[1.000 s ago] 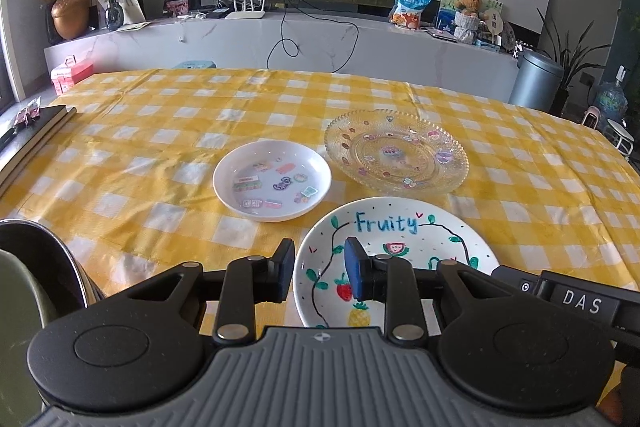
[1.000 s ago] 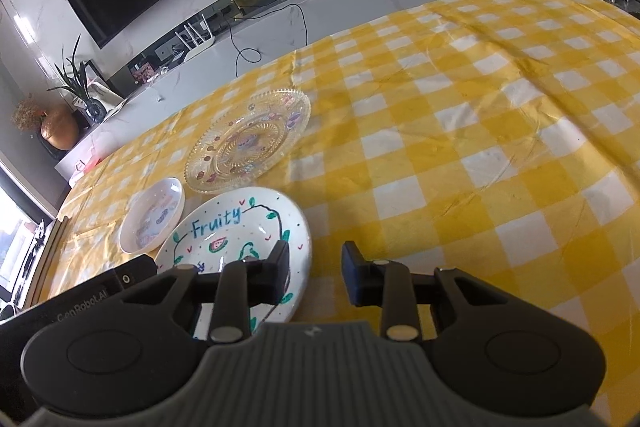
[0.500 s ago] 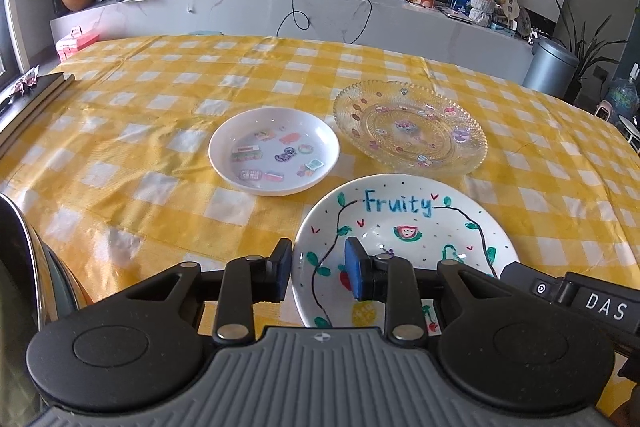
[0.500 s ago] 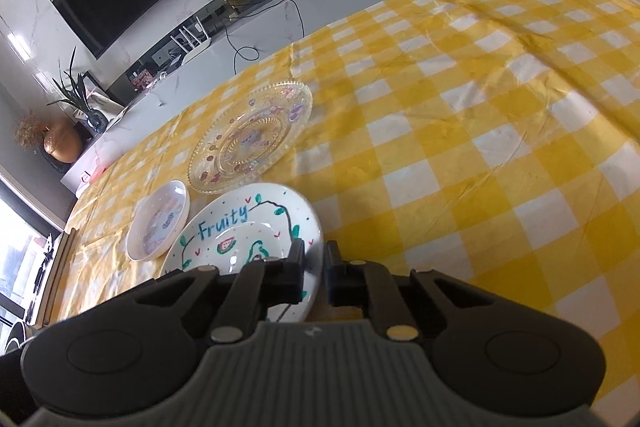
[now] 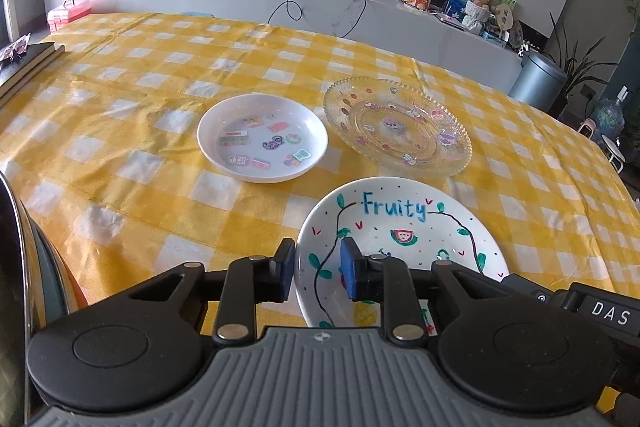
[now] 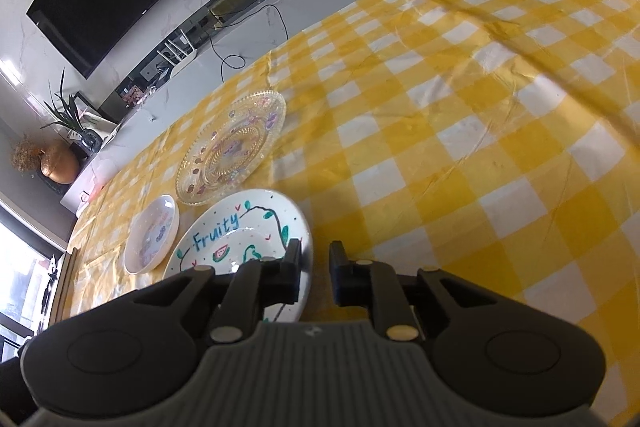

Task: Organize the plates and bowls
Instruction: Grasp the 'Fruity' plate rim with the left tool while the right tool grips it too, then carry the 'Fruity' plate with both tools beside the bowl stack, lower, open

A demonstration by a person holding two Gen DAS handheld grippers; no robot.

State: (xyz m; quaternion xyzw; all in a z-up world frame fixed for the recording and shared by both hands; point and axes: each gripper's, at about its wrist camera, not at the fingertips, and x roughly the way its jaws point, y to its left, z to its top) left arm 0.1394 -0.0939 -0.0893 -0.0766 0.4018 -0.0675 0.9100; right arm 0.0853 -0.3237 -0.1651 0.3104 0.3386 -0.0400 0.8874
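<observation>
Still lying apart on the counter (image 5: 120,99): bowl (image 5: 262,139), glass plate (image 5: 396,125), Fruity plate (image 5: 400,227). Straddling its rim unpinched: left tool (image 5: 316,269) closing, right tool (image 6: 314,273) opening.

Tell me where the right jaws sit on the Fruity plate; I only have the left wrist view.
Observer: The right gripper straddles the right rim of the Fruity plate, one side over the plate, the other over the tablecloth.
Operator: Confirm whether they are clamped.
Observer: Not clamped. The jaws are opening, with a visible gap beside the rim.
Operator: Report what lies right of that plate.
Observer: Only checked tablecloth shows on that side.
</observation>
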